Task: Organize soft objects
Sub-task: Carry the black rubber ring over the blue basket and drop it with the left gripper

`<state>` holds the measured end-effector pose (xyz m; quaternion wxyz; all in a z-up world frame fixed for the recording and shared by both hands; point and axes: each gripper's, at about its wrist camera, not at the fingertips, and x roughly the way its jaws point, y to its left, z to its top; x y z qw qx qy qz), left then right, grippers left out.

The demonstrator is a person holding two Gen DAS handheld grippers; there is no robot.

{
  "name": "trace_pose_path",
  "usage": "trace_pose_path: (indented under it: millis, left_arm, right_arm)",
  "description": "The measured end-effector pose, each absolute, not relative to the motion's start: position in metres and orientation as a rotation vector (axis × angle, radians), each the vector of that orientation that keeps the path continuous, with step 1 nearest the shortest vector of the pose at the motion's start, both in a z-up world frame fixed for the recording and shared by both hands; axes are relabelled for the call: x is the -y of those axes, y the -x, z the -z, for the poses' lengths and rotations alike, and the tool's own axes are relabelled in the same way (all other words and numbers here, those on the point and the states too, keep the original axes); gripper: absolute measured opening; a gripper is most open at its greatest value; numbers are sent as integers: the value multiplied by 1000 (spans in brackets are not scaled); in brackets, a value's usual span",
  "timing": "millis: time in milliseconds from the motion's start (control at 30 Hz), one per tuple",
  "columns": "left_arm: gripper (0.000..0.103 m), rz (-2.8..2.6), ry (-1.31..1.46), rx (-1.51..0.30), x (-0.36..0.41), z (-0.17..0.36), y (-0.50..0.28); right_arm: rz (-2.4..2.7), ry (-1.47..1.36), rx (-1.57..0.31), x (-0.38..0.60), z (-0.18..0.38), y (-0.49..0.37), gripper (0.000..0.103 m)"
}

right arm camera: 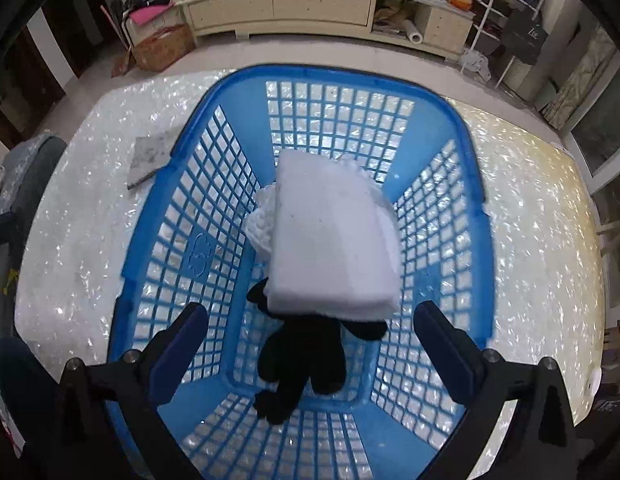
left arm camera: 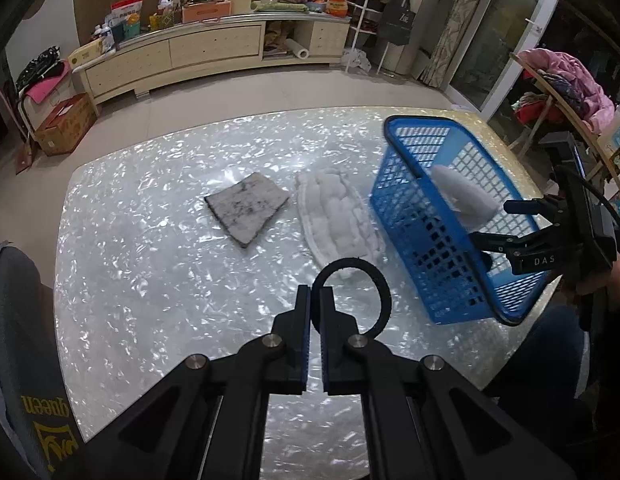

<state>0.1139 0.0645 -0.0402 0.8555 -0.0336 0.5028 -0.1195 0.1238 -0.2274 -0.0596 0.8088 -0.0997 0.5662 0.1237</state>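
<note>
A: Biggest first. Pearly counter, blue basket on its right side, walls tilted in the left wrist view.

B: Inside the basket?

A: A white folded pad on top of a black soft item, with a knitted white piece peeking out underneath. Right tongs hang over the basket, jaws wide apart, gripping nothing.

B: What's left outside?

A: White quilted cloth lying just left of the basket, long axis running away from the camera, near end towards the left tongs. Grey mat further left, lying flat, apart from the cloth.

B: Left tongs?

A: Left tongs pinched on a black loop band, the ring sticking up and curling right.

B: Key relation?

A: The band's in the left tongs, and the basket lies forward and to their right, close by. So likely a short swing right to drop it in. Left side's nearer both leftover pieces; the right's already parked over the basket.

B: Progress?

A: Roughly halfway, I'd guess. Two pieces on the counter, one in the grip.
</note>
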Motion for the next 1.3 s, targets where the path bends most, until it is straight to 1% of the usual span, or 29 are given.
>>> trace_pose_path:
  millis: [400,867,1300]
  left_arm:
    - [3,332,7,-1036,3,16,-108]
    - [3,406,-85,-1054,84,13,-133]
    - [3,463,-177,-1065,141,20,-181]
  right_arm:
    - [-233,148,-1111,259,31,-90,103]
    - [-220,78,-1080,304,38,-87,103]
    - [-228,33,-1084,320,50,-95,103]
